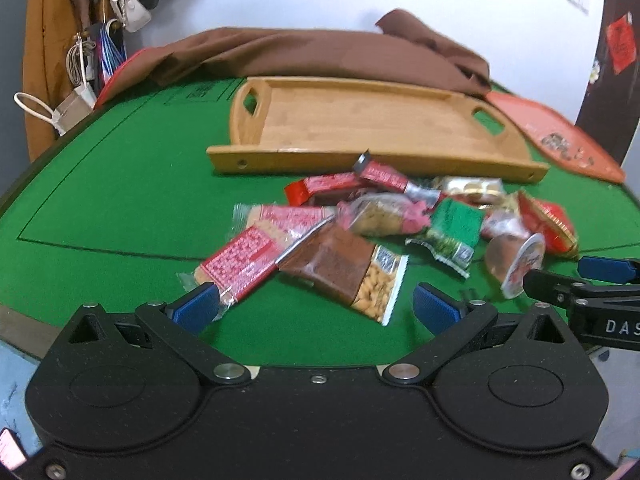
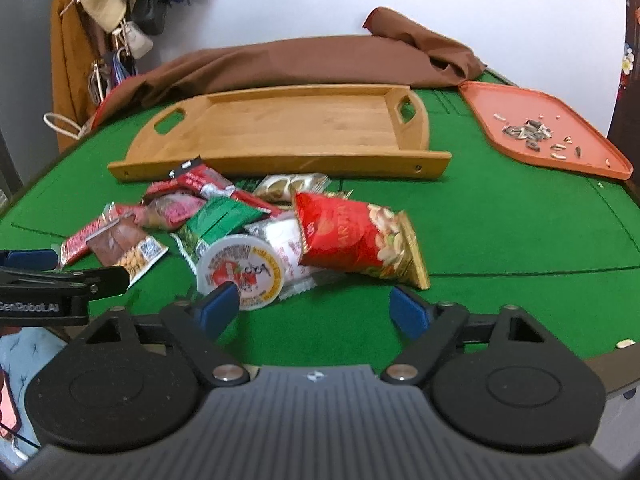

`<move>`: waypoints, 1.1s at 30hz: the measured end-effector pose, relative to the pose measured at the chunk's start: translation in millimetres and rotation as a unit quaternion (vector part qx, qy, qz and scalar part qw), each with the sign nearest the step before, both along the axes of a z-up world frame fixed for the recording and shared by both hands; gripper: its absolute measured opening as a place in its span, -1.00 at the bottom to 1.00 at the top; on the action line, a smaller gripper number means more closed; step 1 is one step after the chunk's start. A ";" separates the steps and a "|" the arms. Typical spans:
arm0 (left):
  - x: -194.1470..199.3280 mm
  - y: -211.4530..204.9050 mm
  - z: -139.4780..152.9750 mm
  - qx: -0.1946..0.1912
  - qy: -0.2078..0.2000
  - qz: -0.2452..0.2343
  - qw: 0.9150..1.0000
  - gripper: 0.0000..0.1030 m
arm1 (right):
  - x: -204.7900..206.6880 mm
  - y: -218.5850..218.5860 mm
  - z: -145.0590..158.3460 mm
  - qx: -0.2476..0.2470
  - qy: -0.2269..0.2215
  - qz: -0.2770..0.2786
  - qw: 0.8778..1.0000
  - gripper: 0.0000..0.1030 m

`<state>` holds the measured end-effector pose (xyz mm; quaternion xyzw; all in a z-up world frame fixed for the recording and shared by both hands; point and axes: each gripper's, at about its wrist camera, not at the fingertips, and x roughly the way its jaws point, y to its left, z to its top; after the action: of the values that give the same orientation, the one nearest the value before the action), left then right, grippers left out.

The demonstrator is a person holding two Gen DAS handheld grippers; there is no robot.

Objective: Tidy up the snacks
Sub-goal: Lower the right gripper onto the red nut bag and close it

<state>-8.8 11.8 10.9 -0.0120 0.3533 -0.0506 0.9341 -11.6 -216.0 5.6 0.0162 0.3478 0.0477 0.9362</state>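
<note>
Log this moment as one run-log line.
stage: pre-grasp | left gripper: open, empty | right gripper: open, empty | snack pile: on green table | wooden tray: empty, behind pile

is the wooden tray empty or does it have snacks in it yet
Empty. The wooden tray shows only bare wood; the snack pile lies on the green felt before it.

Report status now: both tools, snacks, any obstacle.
Left tool open, right tool open, both empty. Pile of wrapped snacks on green felt table; wooden handled tray bare. Path unobstructed.

A white wall (image 2: 460,4) stands behind the green felt table (image 2: 520,232); coats and bags (image 1: 100,8) hang left.
</note>
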 end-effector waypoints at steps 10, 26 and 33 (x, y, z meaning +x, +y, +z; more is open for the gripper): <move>-2.2 -6.0 6.0 -0.027 -0.013 -0.035 0.999 0.26 | -1.1 -13.7 18.5 -0.015 -0.080 -0.013 0.997 0.97; 18.5 -17.1 -7.7 0.020 -0.023 -0.030 0.999 0.57 | 34.4 -28.2 -2.2 0.034 -0.030 -0.033 0.998 0.87; 18.7 -24.0 -8.5 0.044 -0.035 -0.025 0.998 0.34 | 37.9 -26.2 -4.3 0.026 -0.029 -0.039 0.998 0.87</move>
<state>9.9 -12.2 2.4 0.0402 0.3222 -0.0588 0.9440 26.3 -242.3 1.2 0.0531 0.3184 0.0207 0.9463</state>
